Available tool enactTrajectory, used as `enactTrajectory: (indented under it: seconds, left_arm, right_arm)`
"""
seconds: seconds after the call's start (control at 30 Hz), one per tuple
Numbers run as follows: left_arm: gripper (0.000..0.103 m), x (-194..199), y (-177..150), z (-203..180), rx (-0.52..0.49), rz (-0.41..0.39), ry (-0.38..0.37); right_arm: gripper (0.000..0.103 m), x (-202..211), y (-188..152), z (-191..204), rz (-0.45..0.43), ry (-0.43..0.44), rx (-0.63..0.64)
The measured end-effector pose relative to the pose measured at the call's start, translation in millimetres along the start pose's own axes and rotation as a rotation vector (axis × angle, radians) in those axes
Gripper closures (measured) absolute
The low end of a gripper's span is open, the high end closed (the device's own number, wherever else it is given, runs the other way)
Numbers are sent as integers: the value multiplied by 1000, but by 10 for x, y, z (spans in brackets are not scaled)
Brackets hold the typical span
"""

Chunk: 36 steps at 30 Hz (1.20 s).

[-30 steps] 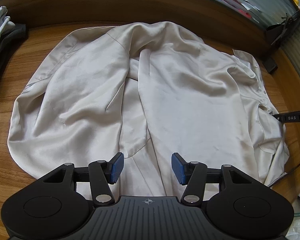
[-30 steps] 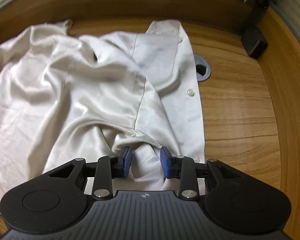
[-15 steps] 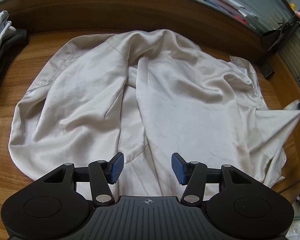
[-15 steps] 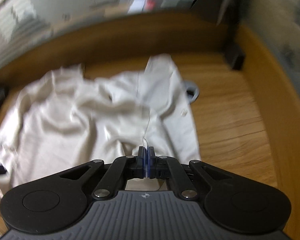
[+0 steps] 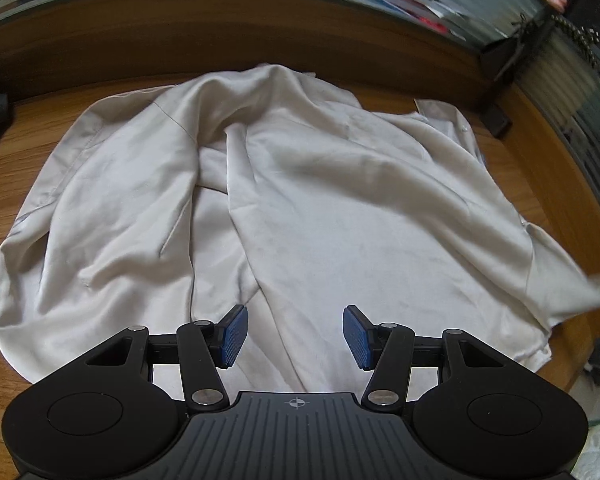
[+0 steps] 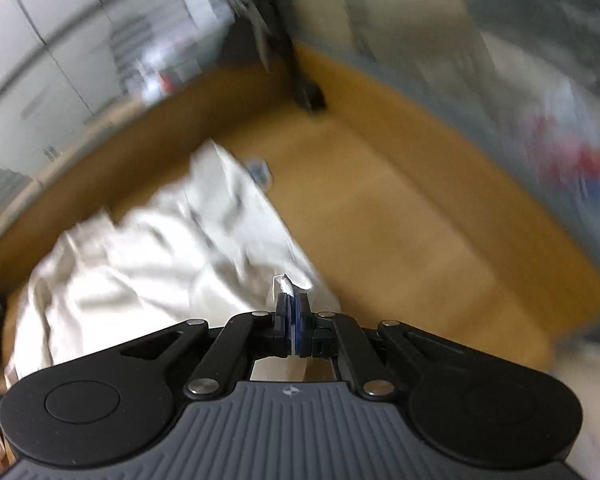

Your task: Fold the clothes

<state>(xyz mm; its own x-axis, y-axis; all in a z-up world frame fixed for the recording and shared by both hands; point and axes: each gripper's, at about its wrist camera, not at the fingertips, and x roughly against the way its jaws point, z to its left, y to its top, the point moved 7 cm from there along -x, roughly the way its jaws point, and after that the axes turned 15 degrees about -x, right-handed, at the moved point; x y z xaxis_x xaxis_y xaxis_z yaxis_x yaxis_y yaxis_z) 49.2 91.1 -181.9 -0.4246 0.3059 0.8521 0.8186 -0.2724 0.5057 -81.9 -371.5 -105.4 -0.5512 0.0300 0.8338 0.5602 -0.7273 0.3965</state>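
Since earlier frame: right gripper (image 6: 293,308) clamped on edge of crumpled cream satin shirt (image 5: 300,208), lifted it out sideways. Left gripper (image 5: 294,336) hovers over near hem, jaws apart, empty. Shirt spread on wooden table (image 5: 540,152).

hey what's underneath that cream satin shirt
The cream satin shirt lies on the brown wooden tabletop, which shows all around it. Anything else beneath is covered by fabric.
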Motion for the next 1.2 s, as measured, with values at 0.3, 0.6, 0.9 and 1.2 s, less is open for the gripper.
enactTrajectory:
  seconds: [0.3,0.6,0.9,1.2]
  left_arm:
    - [47,3,-34,21,-21,19,9]
    - [47,-7,-99,63,11,37,27]
    - [42,20,-152,172,61,49,54]
    - [42,27,-210,252,89,71,78]
  right_arm:
    - [95,-234,-510,-258,60,-140,110]
    - [95,-536,-178,152,89,38,186]
    - [73,-1229,-164,364,186,57,229]
    - [65,-1555,-93,411,174,53,274]
